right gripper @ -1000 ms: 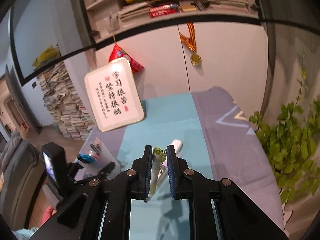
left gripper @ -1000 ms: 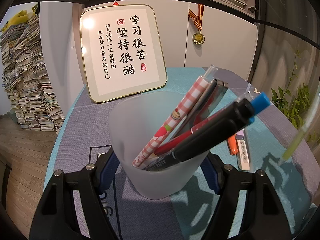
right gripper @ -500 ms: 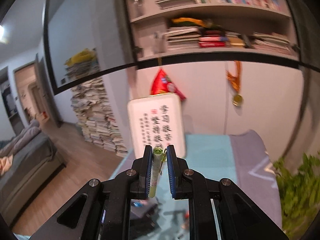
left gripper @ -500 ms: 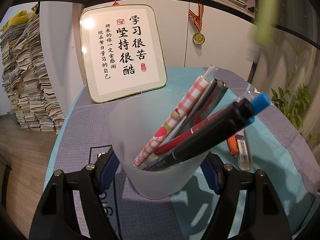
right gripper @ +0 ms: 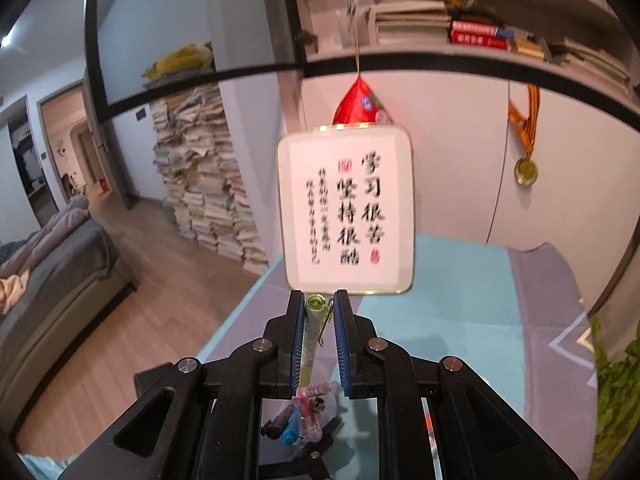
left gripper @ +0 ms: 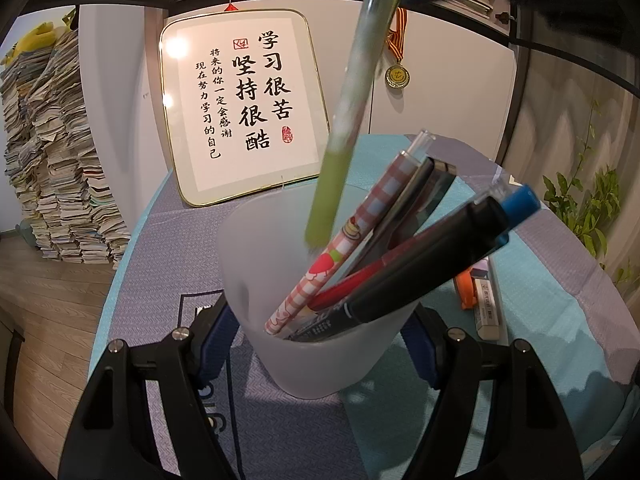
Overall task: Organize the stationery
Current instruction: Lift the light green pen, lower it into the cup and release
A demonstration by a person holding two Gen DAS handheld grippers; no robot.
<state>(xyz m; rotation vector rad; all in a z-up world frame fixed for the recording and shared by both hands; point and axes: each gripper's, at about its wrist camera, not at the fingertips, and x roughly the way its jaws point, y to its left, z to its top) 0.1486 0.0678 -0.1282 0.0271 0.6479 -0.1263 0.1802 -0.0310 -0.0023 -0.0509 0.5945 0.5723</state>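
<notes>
Green pen (left gripper: 340,128): in the left wrist view it hangs tip-down over the frosted cup (left gripper: 320,320), which the left tool (left gripper: 320,344) clamps by its sides on the table (left gripper: 540,280); lower it straight into the free left side, clear of the leaning pens (left gripper: 400,248). In the right wrist view the right tool (right gripper: 318,320) pinches the pen near its clip end, cup below; release only once the tip is well inside.

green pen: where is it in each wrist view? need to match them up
Left wrist: green pen slants down from top centre, its tip at the frosted cup's mouth.
Right wrist: same pen stands between the right gripper's fingers, lower centre.
Shared landmark: framed calligraphy board.
</notes>
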